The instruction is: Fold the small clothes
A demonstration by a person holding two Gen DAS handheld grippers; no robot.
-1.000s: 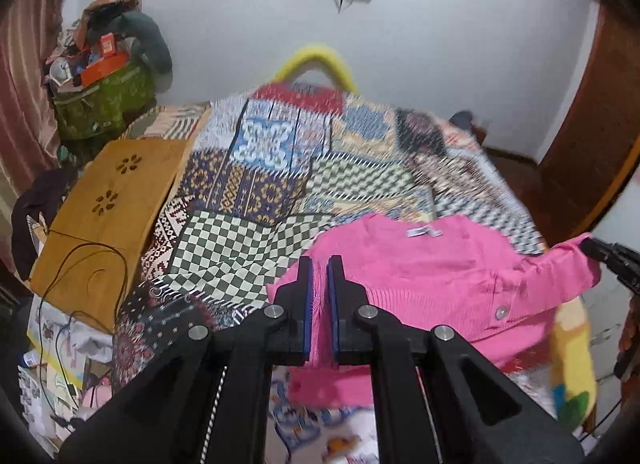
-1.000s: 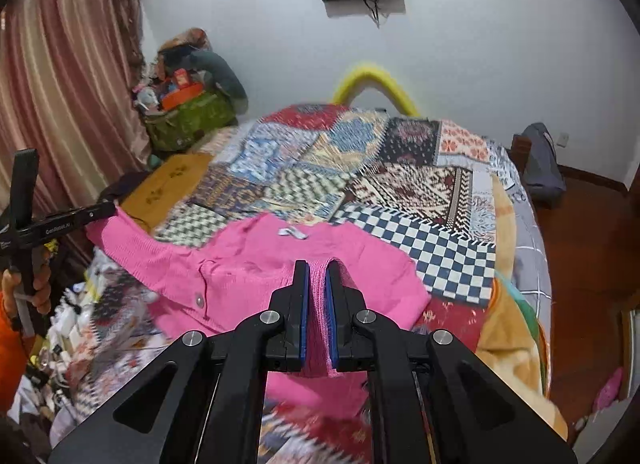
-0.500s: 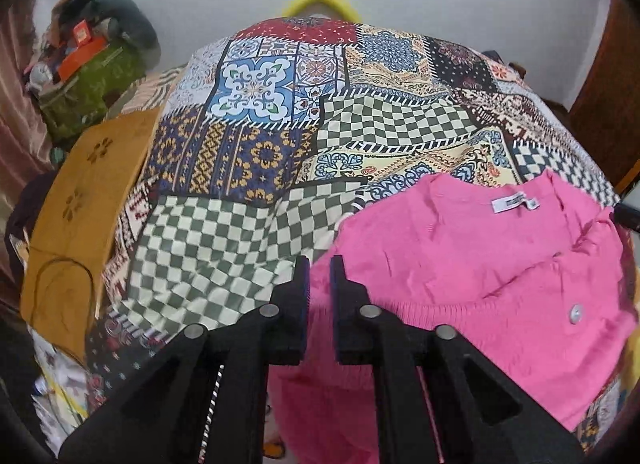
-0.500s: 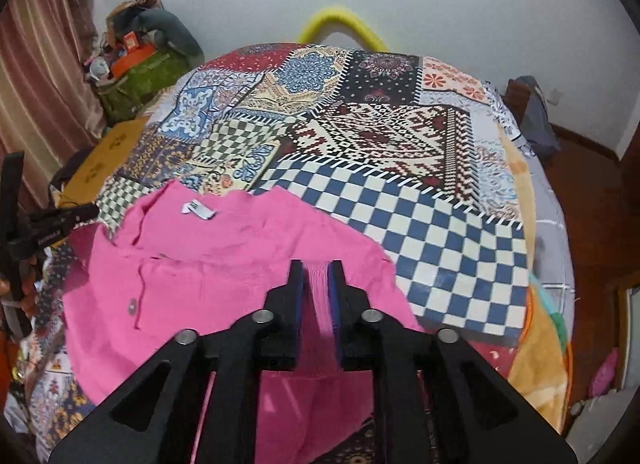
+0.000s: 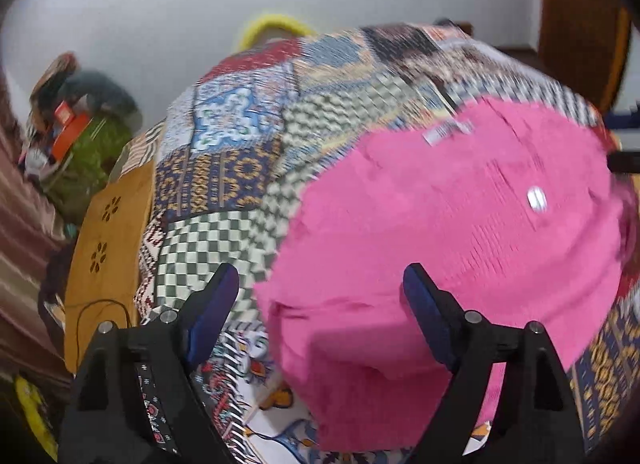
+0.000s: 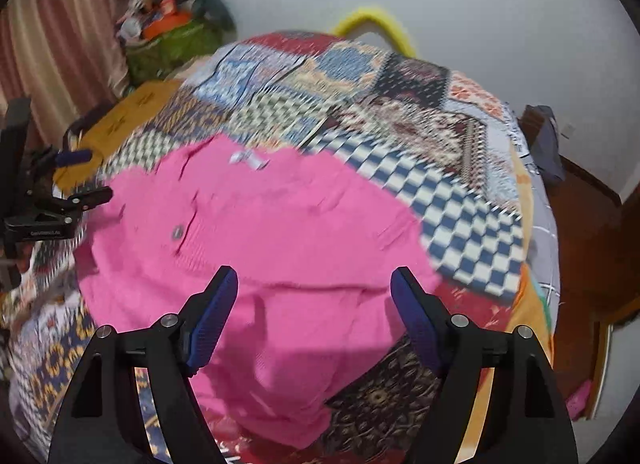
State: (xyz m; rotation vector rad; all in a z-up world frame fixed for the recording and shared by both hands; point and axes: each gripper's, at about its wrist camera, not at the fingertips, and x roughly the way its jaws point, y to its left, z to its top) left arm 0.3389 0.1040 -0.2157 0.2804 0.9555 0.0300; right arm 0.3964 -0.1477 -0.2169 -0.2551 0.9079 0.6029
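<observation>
One pink cardigan [image 6: 280, 248] flat on quilt [image 6: 460, 215], collar pointing away, hem nearest

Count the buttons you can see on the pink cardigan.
1. A single pale button sits on the ribbed front band of the pink cardigan, below the neck label. More may be hidden under folds or lost in blur.

Both wrist views look steeply down, close over the same pink cardigan [image 5: 420, 223] and quilt [image 6: 400, 103].
</observation>
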